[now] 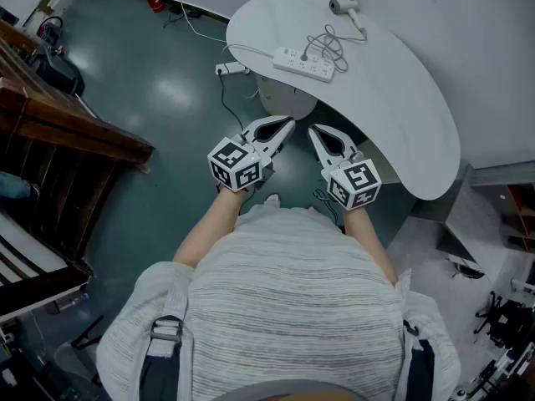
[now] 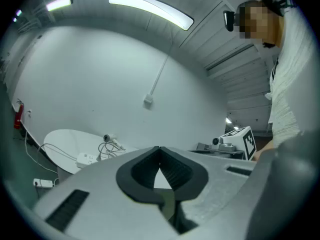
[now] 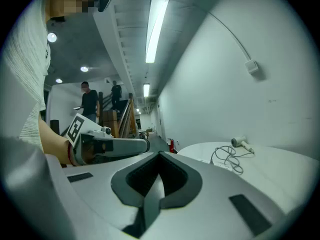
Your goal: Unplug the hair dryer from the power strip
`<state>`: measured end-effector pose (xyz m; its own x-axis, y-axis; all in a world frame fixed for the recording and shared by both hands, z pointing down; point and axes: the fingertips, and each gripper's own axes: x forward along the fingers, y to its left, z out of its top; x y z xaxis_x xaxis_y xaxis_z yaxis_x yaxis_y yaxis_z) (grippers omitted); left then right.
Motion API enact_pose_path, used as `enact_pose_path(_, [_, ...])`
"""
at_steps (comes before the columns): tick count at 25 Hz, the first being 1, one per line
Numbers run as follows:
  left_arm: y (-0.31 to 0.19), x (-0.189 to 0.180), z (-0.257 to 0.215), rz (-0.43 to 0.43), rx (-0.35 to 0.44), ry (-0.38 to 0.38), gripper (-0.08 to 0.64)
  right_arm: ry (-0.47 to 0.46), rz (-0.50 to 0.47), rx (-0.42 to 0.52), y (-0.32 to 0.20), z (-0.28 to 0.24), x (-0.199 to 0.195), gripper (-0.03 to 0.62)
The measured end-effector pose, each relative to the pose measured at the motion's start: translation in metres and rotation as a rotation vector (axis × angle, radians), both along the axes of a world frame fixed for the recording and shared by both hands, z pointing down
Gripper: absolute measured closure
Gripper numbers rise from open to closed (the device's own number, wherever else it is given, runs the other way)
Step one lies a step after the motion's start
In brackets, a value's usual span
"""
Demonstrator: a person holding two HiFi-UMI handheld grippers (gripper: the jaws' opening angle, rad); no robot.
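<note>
Closest to me, below the head camera, is a ribbed pale knit sweater (image 1: 292, 299), and both forearms reach forward from it. I have the left gripper (image 1: 288, 124) fully closed: in its own view the two dark ridged pads meet at the tips with nothing between them. The right gripper (image 1: 313, 129) is the same, with its pads together and nothing in them. Neither touches anything. Both hang over the floor (image 1: 167, 98), short of the table (image 1: 401, 115), side by side with their tips angled toward each other. Their bodies are smooth matte grey plastic that tapers to a point, and each carries a white cube with black square markers at the wrist end.

The floor is glossy dark teal. The table ahead is a smooth white top with a curved, bean-like outline. The power strip (image 1: 304, 63) lies on it, a long white bar with rounded ends. A thin grey cord (image 1: 328, 44) loops loosely over it. The hair dryer (image 1: 344, 7) rests at the far edge of the table, small and white, with a dark barrel opening, well apart from both grippers. Beyond it stands a plain white wall.
</note>
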<state>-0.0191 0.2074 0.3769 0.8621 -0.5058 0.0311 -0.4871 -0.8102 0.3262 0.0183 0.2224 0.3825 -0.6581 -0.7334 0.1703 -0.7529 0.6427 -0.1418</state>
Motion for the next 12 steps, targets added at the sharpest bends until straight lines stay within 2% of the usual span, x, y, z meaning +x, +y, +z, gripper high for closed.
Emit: enact_pose_path(12, [-0.0061,-0.0041,0.0035,-0.004,-0.019,0.011,0.554,-0.02,0.006,-0.009,-0.006,0.0035,-0.0023,0.568])
